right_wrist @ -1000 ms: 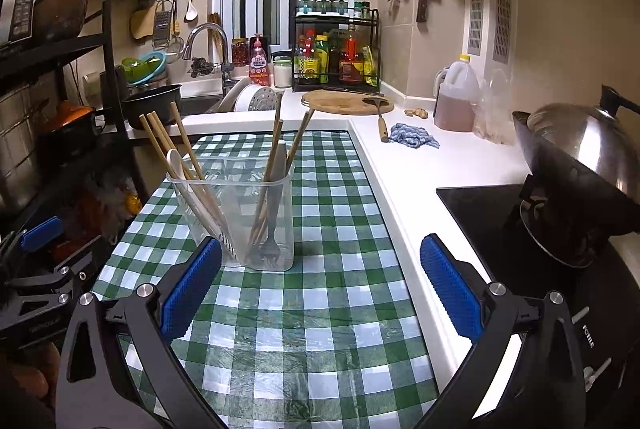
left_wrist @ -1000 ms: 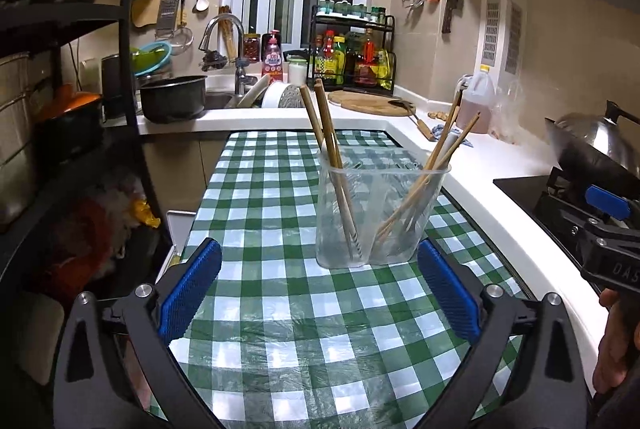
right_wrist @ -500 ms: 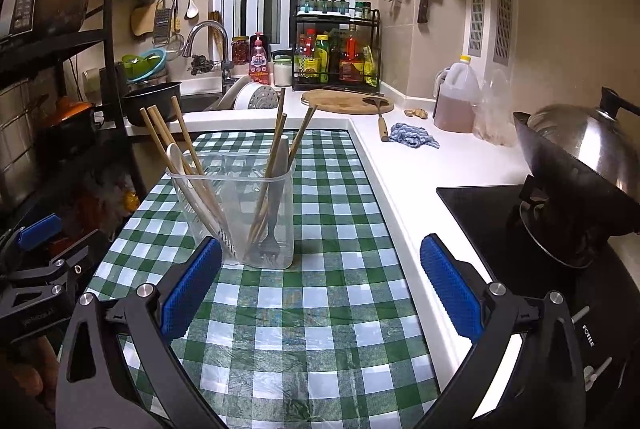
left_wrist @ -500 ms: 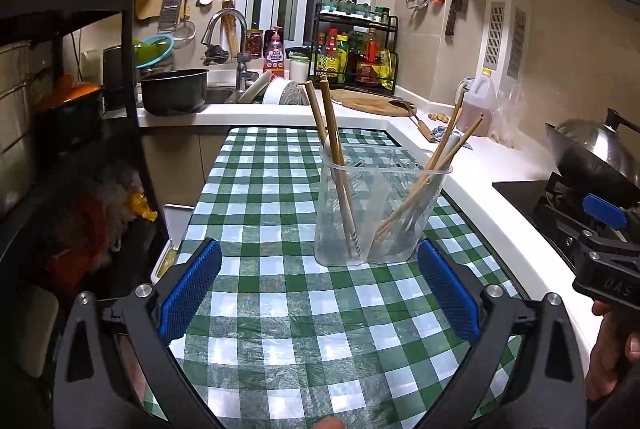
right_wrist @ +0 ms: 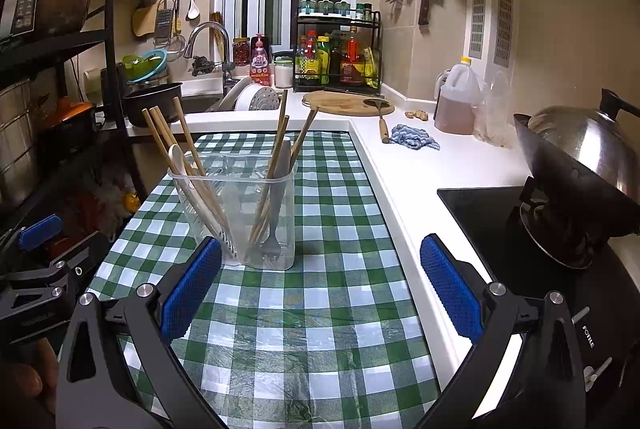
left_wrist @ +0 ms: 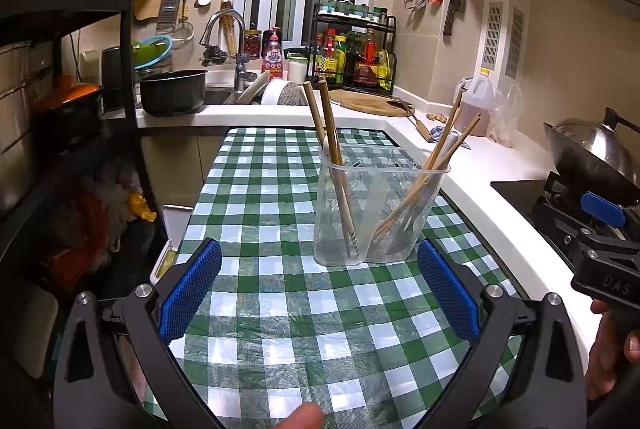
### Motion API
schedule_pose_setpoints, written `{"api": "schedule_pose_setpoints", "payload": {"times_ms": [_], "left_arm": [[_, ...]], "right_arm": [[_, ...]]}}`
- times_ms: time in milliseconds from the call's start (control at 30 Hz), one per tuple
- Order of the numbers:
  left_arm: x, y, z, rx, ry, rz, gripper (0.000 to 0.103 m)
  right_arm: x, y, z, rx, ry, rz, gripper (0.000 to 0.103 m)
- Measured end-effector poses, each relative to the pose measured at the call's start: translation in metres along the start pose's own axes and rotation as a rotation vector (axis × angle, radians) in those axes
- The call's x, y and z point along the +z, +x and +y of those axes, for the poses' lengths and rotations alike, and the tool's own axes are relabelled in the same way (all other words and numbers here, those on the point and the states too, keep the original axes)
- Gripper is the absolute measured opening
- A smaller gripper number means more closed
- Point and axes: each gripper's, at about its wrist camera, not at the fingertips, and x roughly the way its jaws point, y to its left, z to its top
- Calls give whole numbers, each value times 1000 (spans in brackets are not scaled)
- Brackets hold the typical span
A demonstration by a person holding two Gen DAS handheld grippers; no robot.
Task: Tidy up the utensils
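Observation:
A clear plastic utensil holder (left_wrist: 376, 213) (right_wrist: 240, 213) stands on the green checked tablecloth (left_wrist: 280, 309). It holds wooden chopsticks (left_wrist: 332, 141) (right_wrist: 176, 145) leaning left and right, a white spoon (right_wrist: 180, 165) and a grey-handled fork (right_wrist: 276, 197). My left gripper (left_wrist: 319, 285) is open and empty, a little short of the holder. My right gripper (right_wrist: 320, 285) is open and empty, with the holder ahead and to its left. Each gripper shows at the edge of the other's view.
A white counter (right_wrist: 440, 165) runs along the right with a blue rag (right_wrist: 414, 140), an oil jug (right_wrist: 456, 101), a round cutting board (right_wrist: 344, 101) and a wok on the stove (right_wrist: 576, 165). A black shelf rack (left_wrist: 80, 69) stands on the left. The sink is behind.
Both grippers have drawn back slightly from the holder and stayed open. The utensils in the holder have not moved.

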Motion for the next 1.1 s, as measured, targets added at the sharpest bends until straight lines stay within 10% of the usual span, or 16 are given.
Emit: {"api": "schedule_pose_setpoints", "payload": {"times_ms": [1100], "left_arm": [[0, -3, 3, 4, 8, -6, 95]], "right_arm": [[-1, -1, 1, 2, -6, 0, 98]]}}
